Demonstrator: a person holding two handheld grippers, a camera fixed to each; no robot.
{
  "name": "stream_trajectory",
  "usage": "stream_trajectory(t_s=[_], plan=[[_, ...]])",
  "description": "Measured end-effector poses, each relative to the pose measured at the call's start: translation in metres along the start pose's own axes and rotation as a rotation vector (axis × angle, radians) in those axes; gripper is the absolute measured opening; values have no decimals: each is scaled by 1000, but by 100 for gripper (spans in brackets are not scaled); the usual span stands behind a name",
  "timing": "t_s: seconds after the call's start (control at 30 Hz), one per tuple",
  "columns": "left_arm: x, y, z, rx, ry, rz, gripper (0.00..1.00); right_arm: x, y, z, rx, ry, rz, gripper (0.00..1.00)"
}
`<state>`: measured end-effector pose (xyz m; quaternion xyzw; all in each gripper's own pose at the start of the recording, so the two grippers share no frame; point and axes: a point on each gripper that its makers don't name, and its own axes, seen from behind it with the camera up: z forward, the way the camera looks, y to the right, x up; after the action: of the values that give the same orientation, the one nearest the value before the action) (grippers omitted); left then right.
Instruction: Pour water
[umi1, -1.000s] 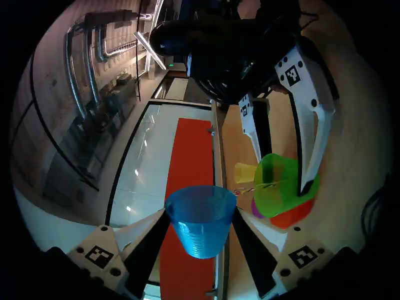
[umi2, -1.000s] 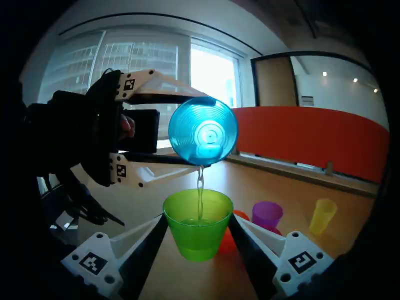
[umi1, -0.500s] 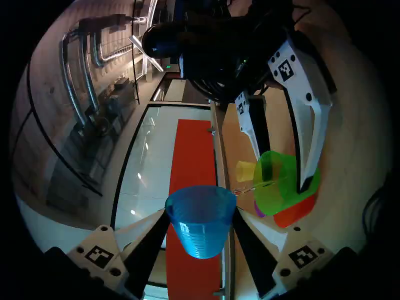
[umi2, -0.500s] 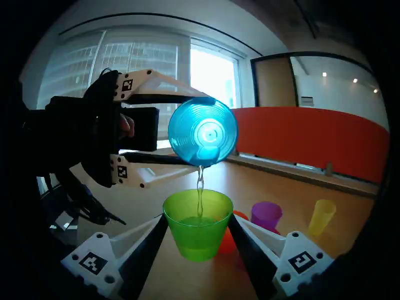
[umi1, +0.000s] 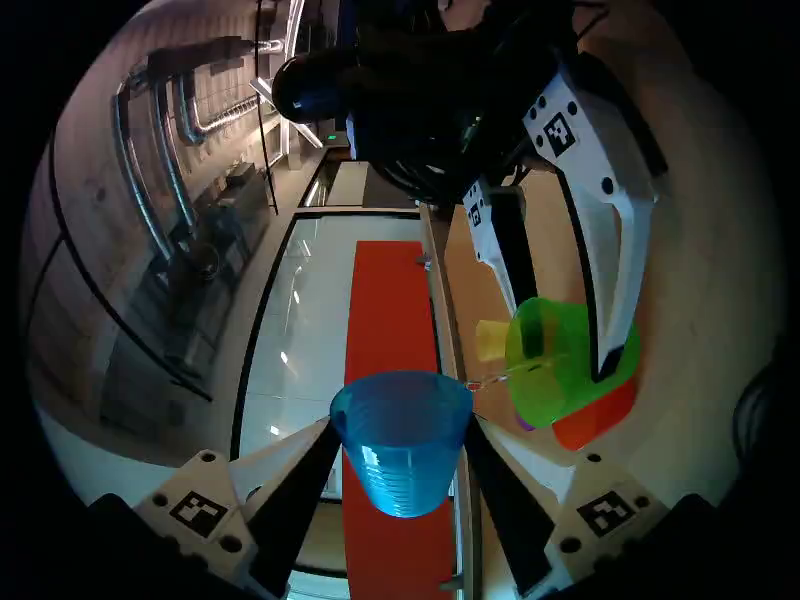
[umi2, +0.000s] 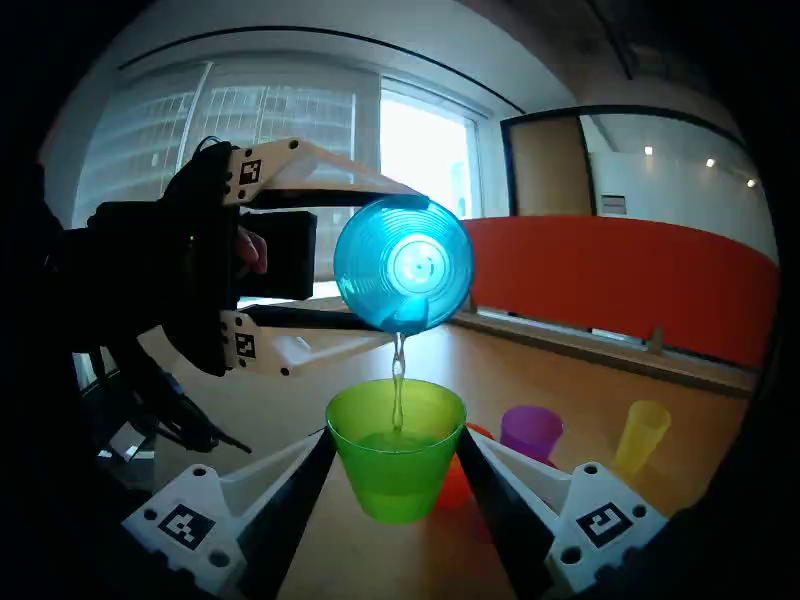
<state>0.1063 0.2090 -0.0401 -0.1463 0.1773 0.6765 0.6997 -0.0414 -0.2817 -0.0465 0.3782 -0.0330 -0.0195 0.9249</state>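
My left gripper (umi1: 400, 445) is shut on a blue cup (umi1: 402, 440), tipped on its side. In the right gripper view that blue cup (umi2: 403, 263) faces me mouth-on, and a thin stream of water (umi2: 398, 372) falls from its rim. Below it my right gripper (umi2: 397, 462) is shut on an upright green cup (umi2: 397, 458) with water in its bottom. In the left gripper view the green cup (umi1: 560, 362) sits between the right gripper's white fingers (umi1: 610, 230).
A purple cup (umi2: 532, 430), a yellow cup (umi2: 642, 432) and an orange cup (umi2: 456, 482) stand on the wooden table (umi2: 620, 520) behind the green one. A red partition (umi2: 640, 280) runs along the table's far edge. A gloved hand (umi2: 160, 280) holds the left gripper.
The blue cup has tipped slightly further and shifted a little left in the right gripper view. Water keeps streaming, and the level in the green cup has risen slightly.
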Motion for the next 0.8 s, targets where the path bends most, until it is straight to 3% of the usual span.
stream_trajectory(t_s=[0.8], plan=[[5, 3, -2, 12, 8, 24, 85, 2, -1, 0, -2, 2, 0, 90]])
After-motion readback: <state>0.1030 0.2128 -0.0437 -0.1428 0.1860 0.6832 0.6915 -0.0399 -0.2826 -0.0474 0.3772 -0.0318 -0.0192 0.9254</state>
